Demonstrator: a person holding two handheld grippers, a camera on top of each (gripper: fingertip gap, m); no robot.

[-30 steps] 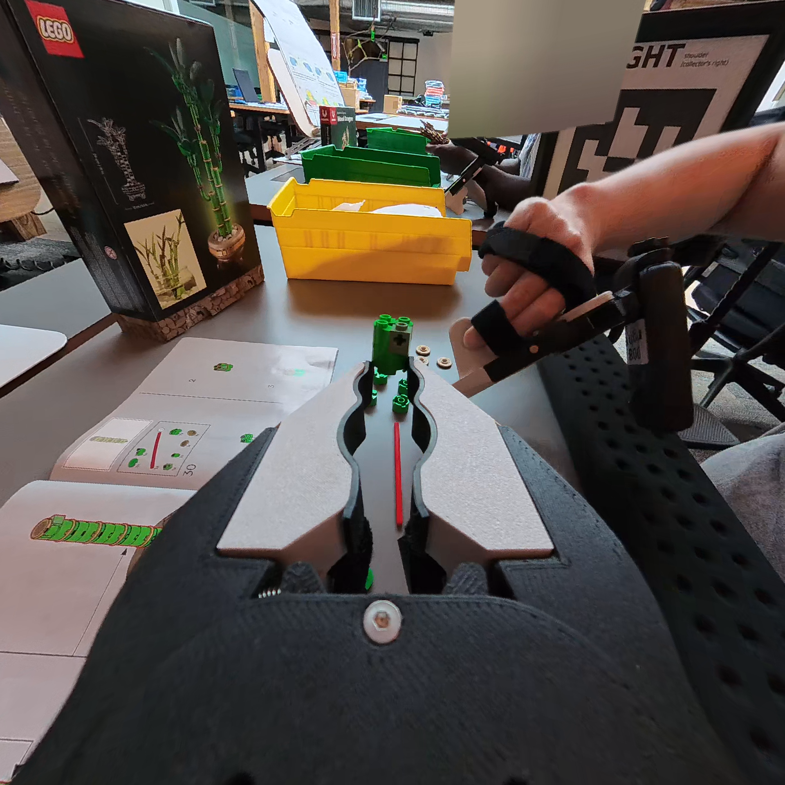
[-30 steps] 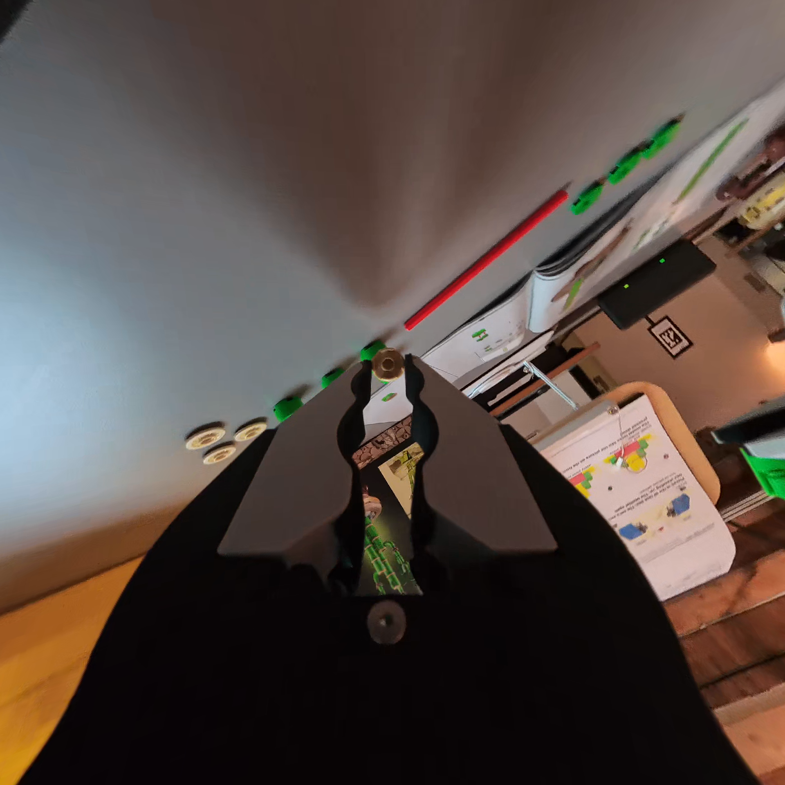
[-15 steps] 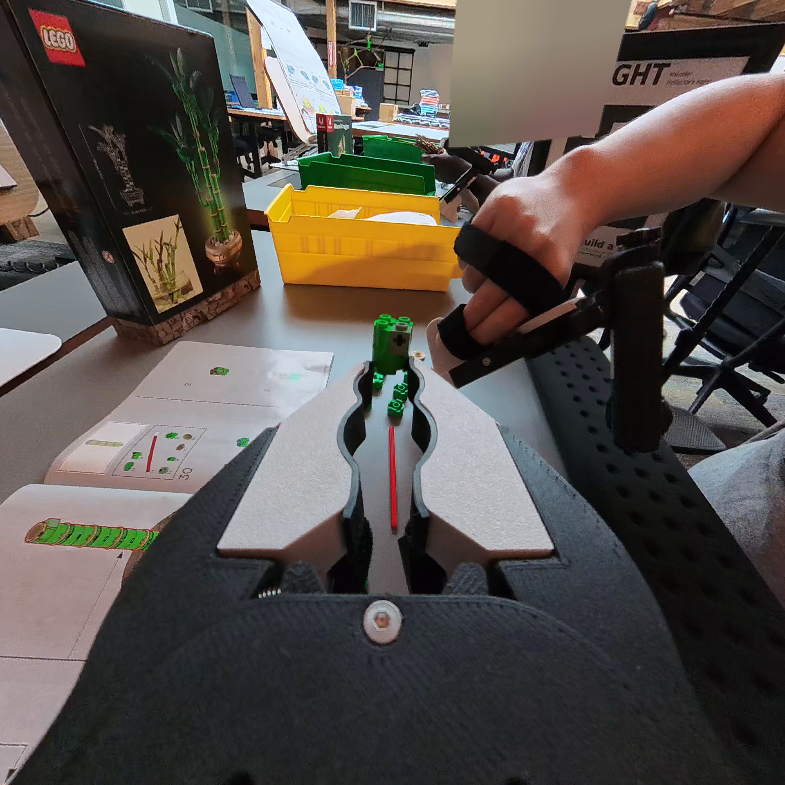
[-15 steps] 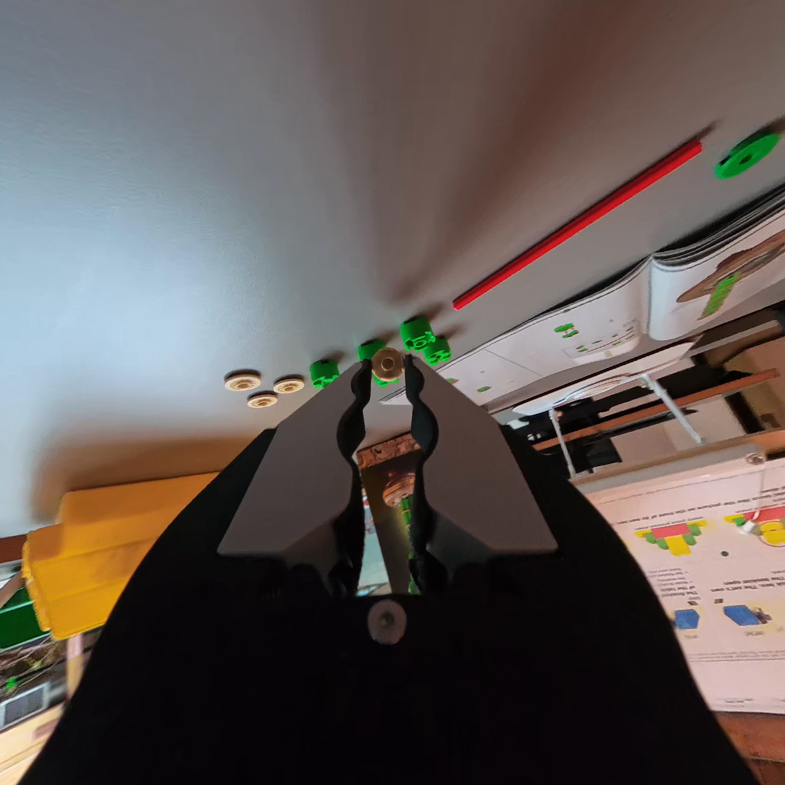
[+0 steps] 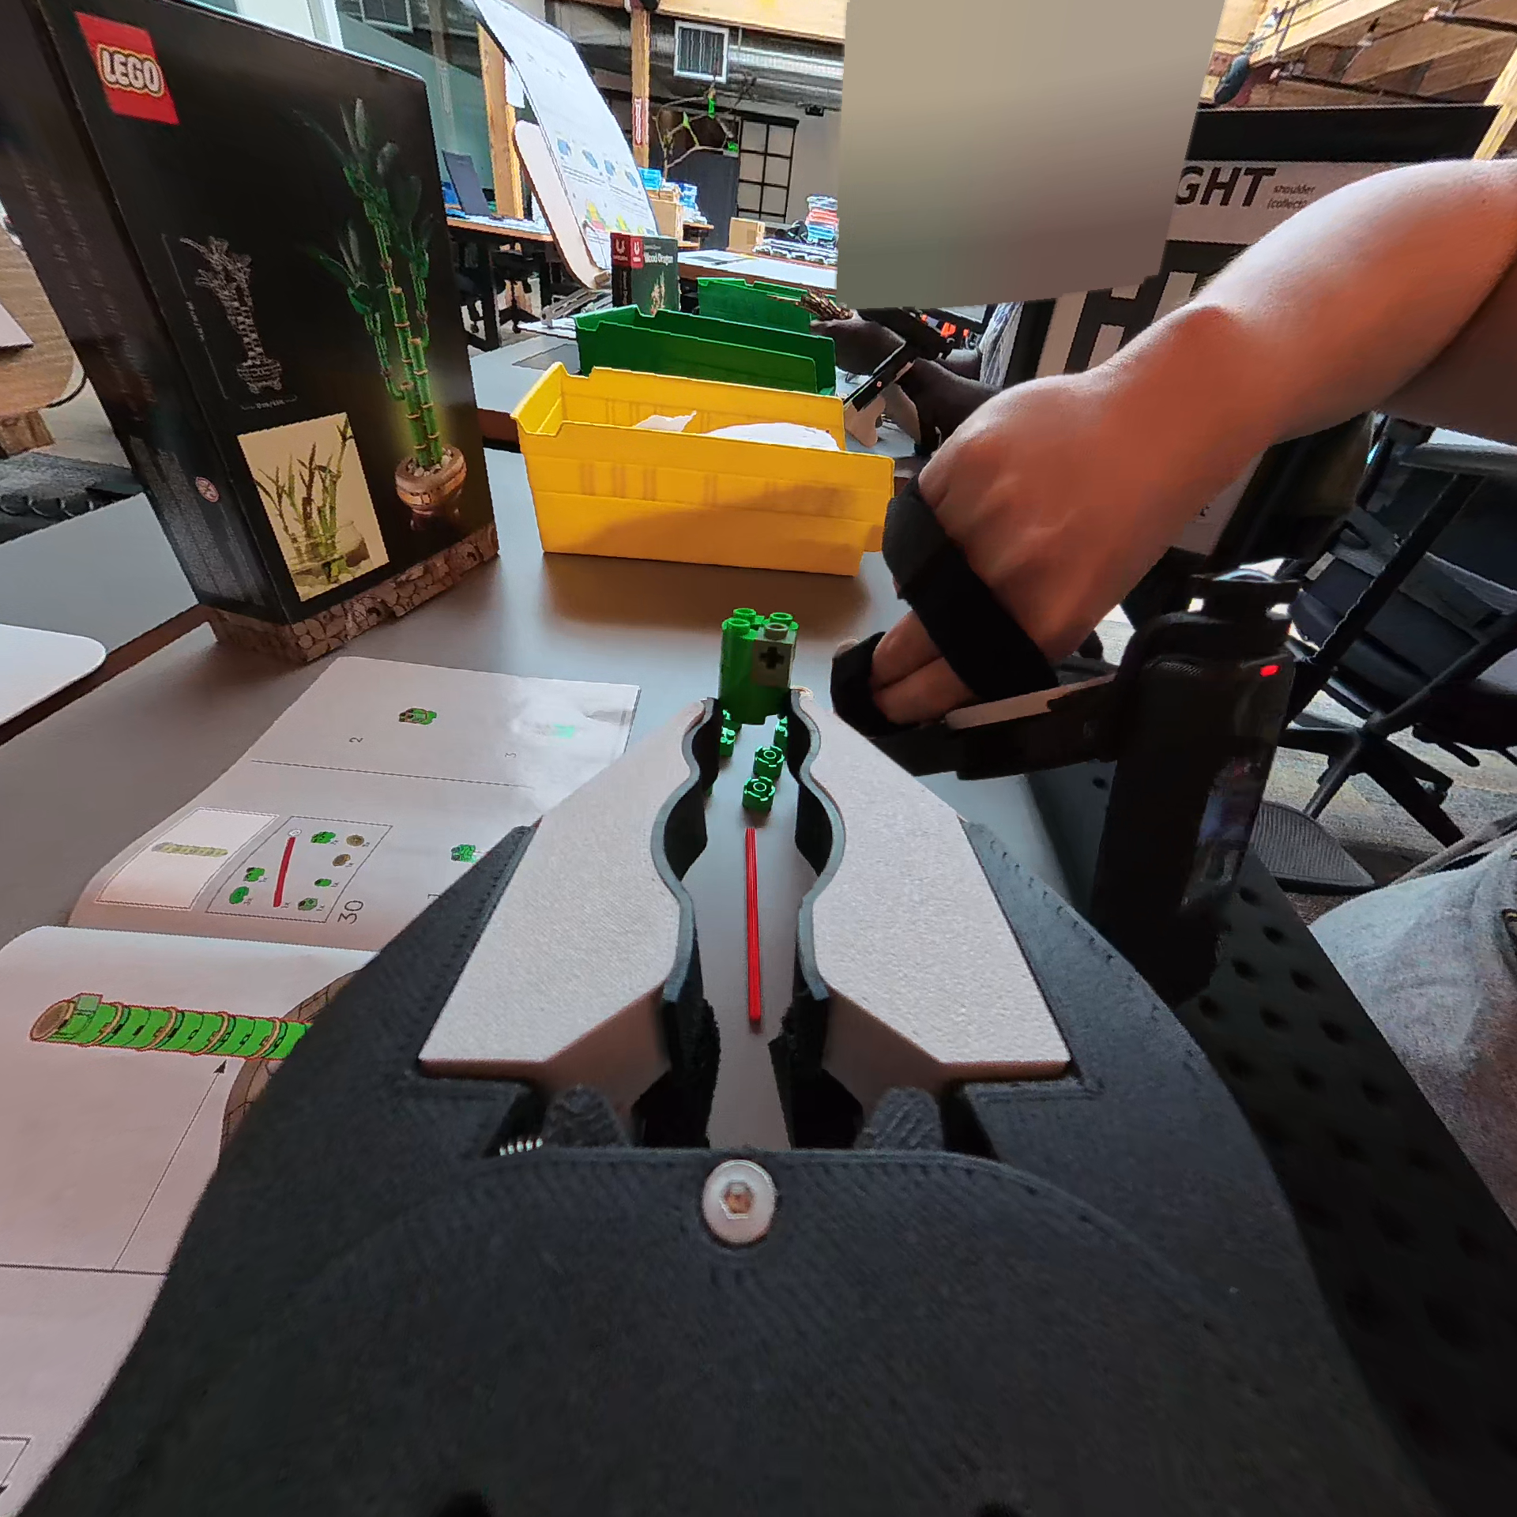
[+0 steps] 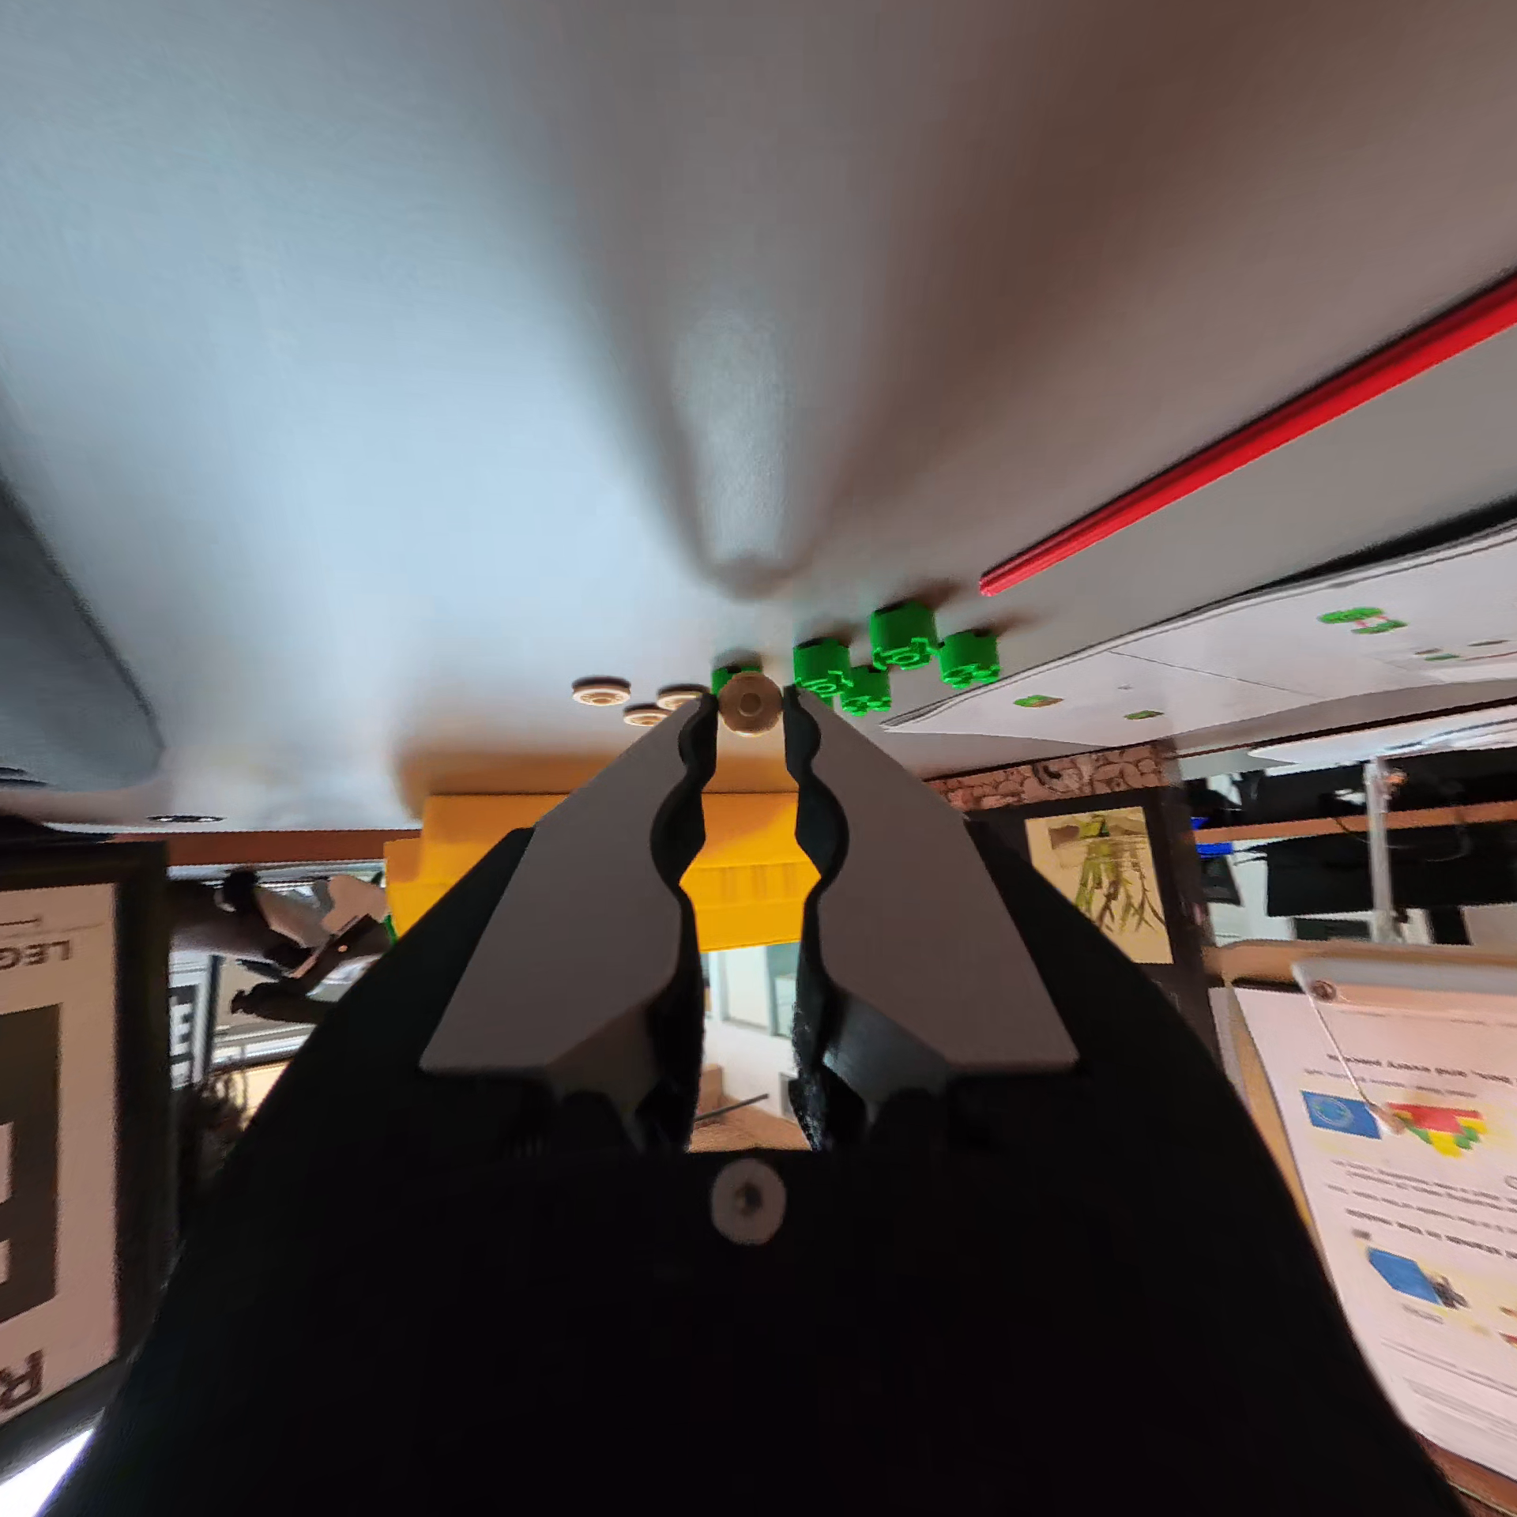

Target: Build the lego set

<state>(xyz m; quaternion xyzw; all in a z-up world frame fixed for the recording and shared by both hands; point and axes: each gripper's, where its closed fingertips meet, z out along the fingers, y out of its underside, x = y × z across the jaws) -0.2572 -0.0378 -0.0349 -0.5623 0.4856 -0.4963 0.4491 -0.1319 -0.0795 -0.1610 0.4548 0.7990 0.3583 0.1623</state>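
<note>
Right wrist view shows the right gripper (image 6: 749, 704) pinching a small tan round plate (image 6: 748, 703) and rolled upside down since a second ago, now nearer the green round bricks (image 6: 903, 636). Left gripper (image 5: 749, 722) hangs narrowly parted before the green stalk assembly (image 5: 757, 661), probably awaiting it.

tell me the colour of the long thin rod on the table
Red rod, clearest in the left wrist view.

Glossy plastic green bricks (image 5: 756, 669), glossy paper instruction booklet (image 5: 345, 788), smooth matt table (image 5: 657, 607), shiny yellow plastic bin (image 5: 698, 509)
</note>
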